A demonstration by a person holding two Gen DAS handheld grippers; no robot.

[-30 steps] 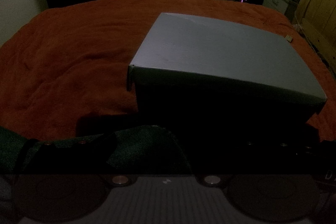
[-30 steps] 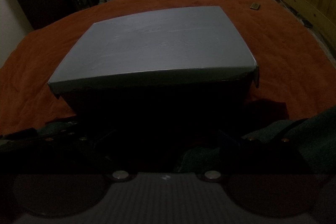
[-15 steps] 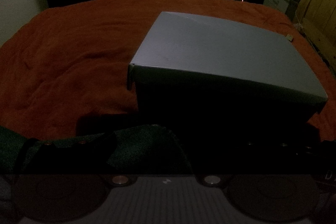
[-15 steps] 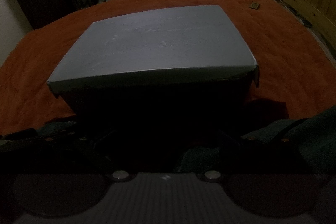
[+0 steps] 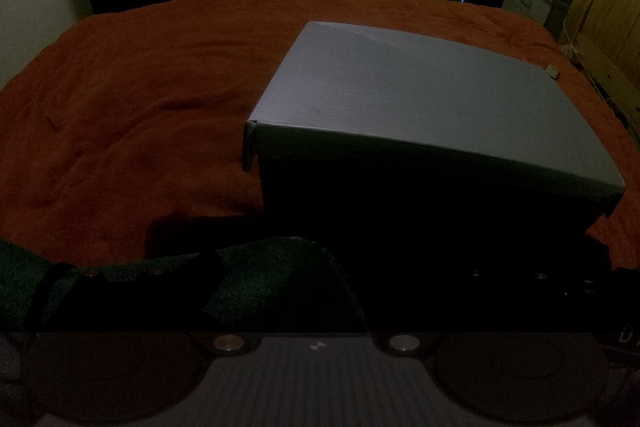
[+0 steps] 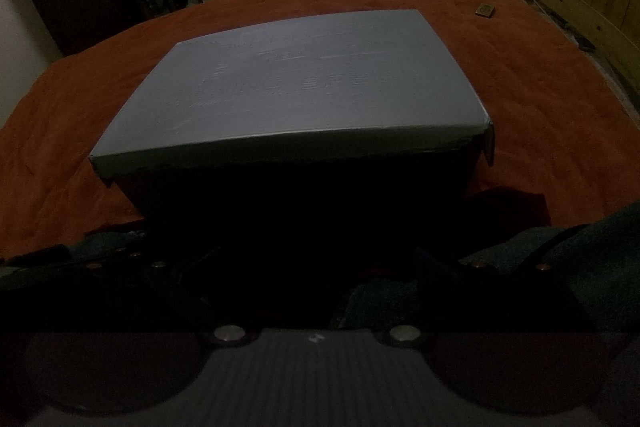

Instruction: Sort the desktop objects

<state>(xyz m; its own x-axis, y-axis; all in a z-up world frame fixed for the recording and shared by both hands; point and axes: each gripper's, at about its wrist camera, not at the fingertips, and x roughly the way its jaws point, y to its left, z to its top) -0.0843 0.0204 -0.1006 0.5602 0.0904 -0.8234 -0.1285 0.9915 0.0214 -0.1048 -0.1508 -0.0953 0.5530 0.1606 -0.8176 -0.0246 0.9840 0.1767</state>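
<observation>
1. Box (image 5: 420, 99), grey lid shut, sits on an orange blanket (image 5: 132, 99) in a dim room.
2. Both grippers lie low before it, fingers lost in shadow; whether either is spread cannot be told.
3. 1 small item (image 6: 485, 10) lies well beyond, on the blanket.

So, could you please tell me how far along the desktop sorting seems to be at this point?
Done: the grey box sits on the orange blanket with its lid closed. In hand: nothing that shows; the foreground before both cameras is too dark to read either tool. Left: one small object lies loose on the blanket beyond the box, apart from it. The box's contents are hidden, so how much is already sorted cannot be judged.
</observation>
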